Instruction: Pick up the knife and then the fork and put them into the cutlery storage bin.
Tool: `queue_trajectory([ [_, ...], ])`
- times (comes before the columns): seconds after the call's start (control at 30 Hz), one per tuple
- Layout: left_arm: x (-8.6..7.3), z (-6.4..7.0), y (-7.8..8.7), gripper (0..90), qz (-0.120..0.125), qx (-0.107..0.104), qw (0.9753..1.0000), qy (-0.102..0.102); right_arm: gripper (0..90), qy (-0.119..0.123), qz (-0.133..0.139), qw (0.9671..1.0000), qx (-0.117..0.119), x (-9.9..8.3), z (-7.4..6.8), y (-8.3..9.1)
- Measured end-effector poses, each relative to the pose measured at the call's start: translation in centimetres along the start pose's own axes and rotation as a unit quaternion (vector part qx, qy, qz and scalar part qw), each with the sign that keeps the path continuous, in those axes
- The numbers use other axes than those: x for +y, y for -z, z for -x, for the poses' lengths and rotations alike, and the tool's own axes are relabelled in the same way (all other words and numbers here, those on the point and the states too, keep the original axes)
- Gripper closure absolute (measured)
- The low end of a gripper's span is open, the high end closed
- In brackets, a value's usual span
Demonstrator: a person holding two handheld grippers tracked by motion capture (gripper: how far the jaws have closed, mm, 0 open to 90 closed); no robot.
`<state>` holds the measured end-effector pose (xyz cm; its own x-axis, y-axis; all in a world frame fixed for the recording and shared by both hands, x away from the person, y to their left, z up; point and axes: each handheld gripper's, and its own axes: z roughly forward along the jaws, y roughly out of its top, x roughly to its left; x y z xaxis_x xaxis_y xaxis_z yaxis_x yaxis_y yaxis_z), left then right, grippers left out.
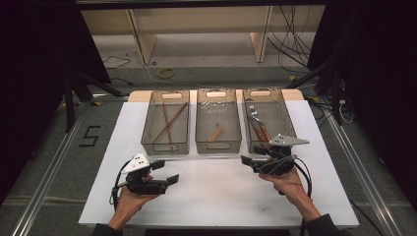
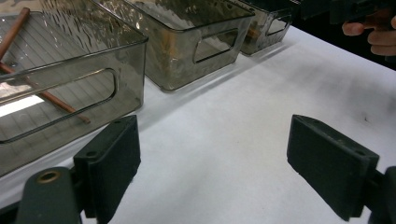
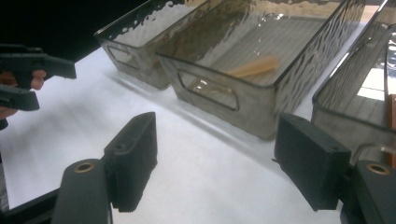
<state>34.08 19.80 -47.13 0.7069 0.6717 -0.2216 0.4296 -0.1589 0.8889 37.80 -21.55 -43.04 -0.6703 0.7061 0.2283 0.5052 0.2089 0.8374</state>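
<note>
- We hold the left hand-held gripper (image 1: 164, 172) low over the white counter (image 1: 221, 191), near our side. Its jaws are spread wide with nothing between them. It points to the right, toward the middle of the counter.
- We hold the right hand-held gripper (image 1: 247, 161) a bit farther in, just in front of the right bin (image 1: 290, 129). Its jaws are also spread wide and hold nothing. It points to the left, so the two tools face each other, well apart, with bare counter between them.
- In the left gripper view, we see white counter between the jaws of the left tool (image 2: 212, 163). In the right gripper view, it is the same for the right tool (image 3: 215, 163).
- Past the tools, three smoky see-through bins stand side by side in a row. Each one runs long from near to far, with a handle hole in its near wall.
- The left bin (image 1: 147, 132) has two long brown sticks (image 1: 168, 123) that cross each other. They lie mostly along the bin's long way.
- The middle bin (image 1: 199, 129) has one short tan stick (image 1: 216, 133). It lies tilted, its far end to the right.
- The right bin has wood-handled cutlery (image 1: 258, 127) lying along it, with the metal ends at the far side.
- The near walls of the bins stand between our tools and the things inside.
</note>
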Motion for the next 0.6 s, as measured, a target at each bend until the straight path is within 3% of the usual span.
queue_trajectory([
  [0.3,0.0,0.0,0.0,16.5,-0.001,-0.008,1.0000,0.005,29.5,0.024,0.008,0.9997,-0.001,-2.1,-1.1,1.0],
  [0.6,0.0,0.1,0.0,16.5,-0.001,-0.012,0.9999,0.007,29.1,0.022,0.028,0.9994,-0.001,-3.8,-1.4,2.4],
])
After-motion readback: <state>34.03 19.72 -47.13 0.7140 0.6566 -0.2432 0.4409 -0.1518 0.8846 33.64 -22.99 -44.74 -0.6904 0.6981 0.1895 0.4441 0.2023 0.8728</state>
